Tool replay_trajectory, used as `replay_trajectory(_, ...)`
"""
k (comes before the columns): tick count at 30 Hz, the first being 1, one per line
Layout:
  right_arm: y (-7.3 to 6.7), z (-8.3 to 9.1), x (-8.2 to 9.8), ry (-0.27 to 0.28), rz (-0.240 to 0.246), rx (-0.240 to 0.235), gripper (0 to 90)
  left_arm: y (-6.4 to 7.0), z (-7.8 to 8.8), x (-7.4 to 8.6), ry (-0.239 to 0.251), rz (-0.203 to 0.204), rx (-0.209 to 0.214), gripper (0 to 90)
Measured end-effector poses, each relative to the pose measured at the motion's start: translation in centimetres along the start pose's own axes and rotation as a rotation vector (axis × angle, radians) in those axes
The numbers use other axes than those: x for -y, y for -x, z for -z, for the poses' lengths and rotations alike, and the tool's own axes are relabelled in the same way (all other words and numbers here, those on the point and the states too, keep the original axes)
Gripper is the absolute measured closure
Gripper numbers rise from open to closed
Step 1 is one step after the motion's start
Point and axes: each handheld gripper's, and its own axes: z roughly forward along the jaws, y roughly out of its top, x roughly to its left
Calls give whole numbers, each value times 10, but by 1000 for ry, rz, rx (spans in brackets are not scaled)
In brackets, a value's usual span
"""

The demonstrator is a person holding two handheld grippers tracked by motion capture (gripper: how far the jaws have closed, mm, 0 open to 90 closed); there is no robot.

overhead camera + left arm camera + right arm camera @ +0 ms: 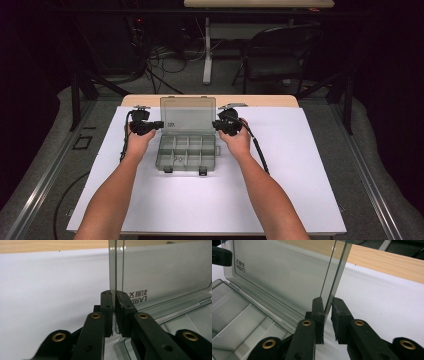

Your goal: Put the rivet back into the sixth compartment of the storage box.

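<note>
A clear grey plastic organiser box (161,159) sits mid-table with its lid (187,114) standing upright. My left gripper (161,124) is at the lid's left edge and my right gripper (216,125) at its right edge. In the left gripper view the jaws of my left gripper (115,300) pinch the lid's (162,270) thin side edge. In the right gripper view my right gripper (327,302) has the lid's (282,270) other edge between its pads, slightly slanted, above the divided base (237,315). A small item lies in one compartment (178,159).
The box rests on a white sheet (300,190) over a wooden table (260,101). Two latches (202,171) stick out at the box's near edge. A cable (260,152) trails from the right gripper. A chair (280,55) and table legs stand beyond the table.
</note>
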Motion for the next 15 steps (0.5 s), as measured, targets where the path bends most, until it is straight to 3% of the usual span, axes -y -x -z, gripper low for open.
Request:
replay_trajectory(2,-1,0,0,4,3,3,811,-1,2,-2,17,14,15,801)
replay_trajectory(5,-1,0,0,8,0,6,812,0,5,-8,28,13,4,757)
replay_trajectory(15,-2,1,3,28,-19,9,814,5,13,-41,65,-1,-37,746)
